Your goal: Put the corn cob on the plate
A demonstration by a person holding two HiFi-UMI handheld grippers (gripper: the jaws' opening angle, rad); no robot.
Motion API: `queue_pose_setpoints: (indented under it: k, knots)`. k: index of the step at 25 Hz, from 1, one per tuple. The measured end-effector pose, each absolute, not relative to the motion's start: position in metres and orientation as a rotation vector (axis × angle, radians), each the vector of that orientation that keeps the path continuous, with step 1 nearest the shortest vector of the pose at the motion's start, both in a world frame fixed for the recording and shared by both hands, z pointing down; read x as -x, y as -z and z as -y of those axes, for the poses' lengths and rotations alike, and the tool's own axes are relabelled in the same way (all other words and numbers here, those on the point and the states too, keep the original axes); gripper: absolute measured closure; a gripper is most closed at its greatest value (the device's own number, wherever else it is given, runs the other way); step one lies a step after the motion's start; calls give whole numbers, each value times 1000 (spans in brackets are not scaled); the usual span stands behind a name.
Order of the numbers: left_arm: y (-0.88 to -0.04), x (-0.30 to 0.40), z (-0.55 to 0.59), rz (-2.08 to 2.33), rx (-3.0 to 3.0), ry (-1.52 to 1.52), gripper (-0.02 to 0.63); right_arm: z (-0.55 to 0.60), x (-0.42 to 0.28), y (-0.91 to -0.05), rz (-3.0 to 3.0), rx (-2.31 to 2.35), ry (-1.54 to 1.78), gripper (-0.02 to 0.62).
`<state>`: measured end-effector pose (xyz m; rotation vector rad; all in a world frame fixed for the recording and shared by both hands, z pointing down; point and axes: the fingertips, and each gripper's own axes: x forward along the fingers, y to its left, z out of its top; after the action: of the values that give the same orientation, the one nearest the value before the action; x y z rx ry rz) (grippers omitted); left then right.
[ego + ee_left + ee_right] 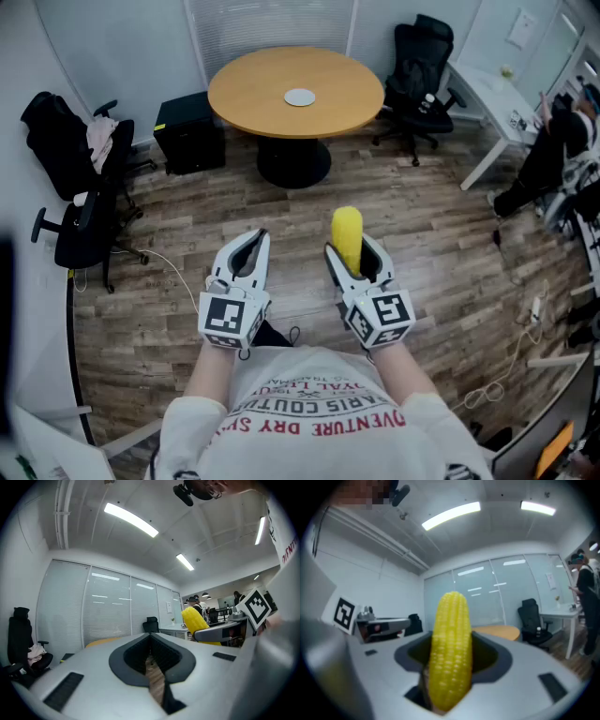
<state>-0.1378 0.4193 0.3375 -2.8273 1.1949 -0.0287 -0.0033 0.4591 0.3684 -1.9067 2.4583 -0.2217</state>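
right gripper (354, 251) clamped on corn cob (347, 230), left gripper (255, 236) closed empty, plate (300, 97) on round table (244, 98) ahead, well apart

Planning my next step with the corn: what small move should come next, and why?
Probably step forward toward the table: the right gripper grips the corn, while the plate sits on that table, far ahead of both grippers.
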Motion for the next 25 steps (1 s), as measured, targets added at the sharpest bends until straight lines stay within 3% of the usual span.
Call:
queue_pose_setpoints:
  k: [25]
  knots:
    - [-354,139,-397,-1204,2842,75,571,-444,-1,-385,-2448,1902,297,330]
